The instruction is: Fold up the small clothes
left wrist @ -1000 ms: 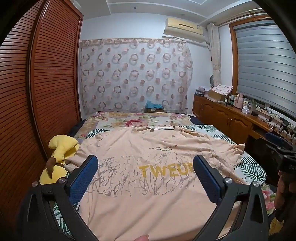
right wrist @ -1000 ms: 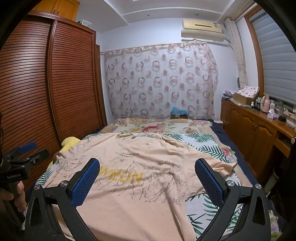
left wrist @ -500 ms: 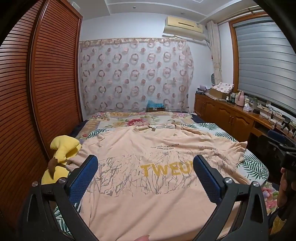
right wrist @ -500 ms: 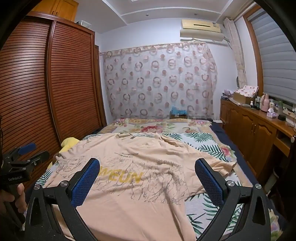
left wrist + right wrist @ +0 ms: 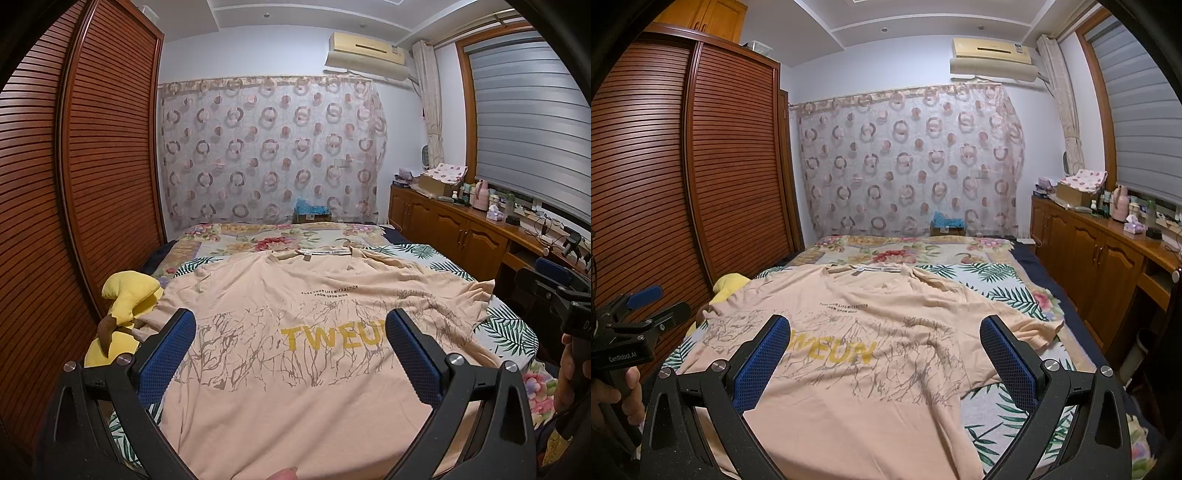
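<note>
1. The shirt (image 5: 295, 354) is the landmark here. It is a peach T-shirt with yellow letters, and it lies flat, front side up, on the bed (image 5: 513, 332).
2. A yellow plush toy (image 5: 125, 295) sits just past the shirt's left sleeve, and the sleeve seems to touch it.
3. The left claw (image 5: 290, 350) hangs above the bottom half of the shirt, a bit left of the middle. Its two blue pads are wide apart and hold nothing.
4. The shirt's long way runs straight out from both claws. The bottom hem is the near end and the collar (image 5: 321, 252) is the far end.
5. The right claw (image 5: 884, 354) hangs above the bottom half of the shirt too, more toward the right side. Its pads are also spread wide and empty.
6. The shirt's right sleeve (image 5: 1030, 328) sticks out on the leaf-print cover, right of that claw.
7. I think the folding has not started, since the shirt lies spread out with only small wrinkles.
8. The left claw is nearer the left sleeve and the right claw is nearer the right sleeve. So each claw can probably reach down and out to its own side to start a fold.
9. A wooden cabinet (image 5: 1108, 266) stands well apart from the shirt on the far right.
</note>
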`<control>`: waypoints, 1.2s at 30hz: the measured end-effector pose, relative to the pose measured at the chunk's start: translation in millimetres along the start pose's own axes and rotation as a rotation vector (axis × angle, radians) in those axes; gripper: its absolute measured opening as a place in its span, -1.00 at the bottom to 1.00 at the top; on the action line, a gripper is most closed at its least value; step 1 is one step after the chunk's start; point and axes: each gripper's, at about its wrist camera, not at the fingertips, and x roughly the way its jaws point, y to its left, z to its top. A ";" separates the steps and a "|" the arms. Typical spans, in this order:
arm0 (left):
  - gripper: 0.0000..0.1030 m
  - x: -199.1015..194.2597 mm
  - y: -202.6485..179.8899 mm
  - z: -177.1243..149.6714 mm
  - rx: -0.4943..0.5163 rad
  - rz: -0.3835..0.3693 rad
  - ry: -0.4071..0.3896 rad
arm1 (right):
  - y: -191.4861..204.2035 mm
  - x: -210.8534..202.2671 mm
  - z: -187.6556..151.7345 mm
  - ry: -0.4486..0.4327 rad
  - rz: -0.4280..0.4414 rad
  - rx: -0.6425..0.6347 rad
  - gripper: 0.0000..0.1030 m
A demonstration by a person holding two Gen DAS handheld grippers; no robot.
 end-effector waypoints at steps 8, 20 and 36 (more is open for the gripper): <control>0.99 2.0 1.8 -1.6 0.000 0.003 -0.003 | 0.1 0.0 0.1 -0.001 -0.001 0.001 0.99; 0.99 -1.8 11.2 2.5 0.002 0.006 -0.010 | 0.6 0.7 -0.8 -0.003 -0.003 0.003 0.99; 0.99 -3.9 14.1 3.6 0.007 0.011 -0.016 | -0.5 1.6 -1.8 -0.004 0.002 0.000 0.99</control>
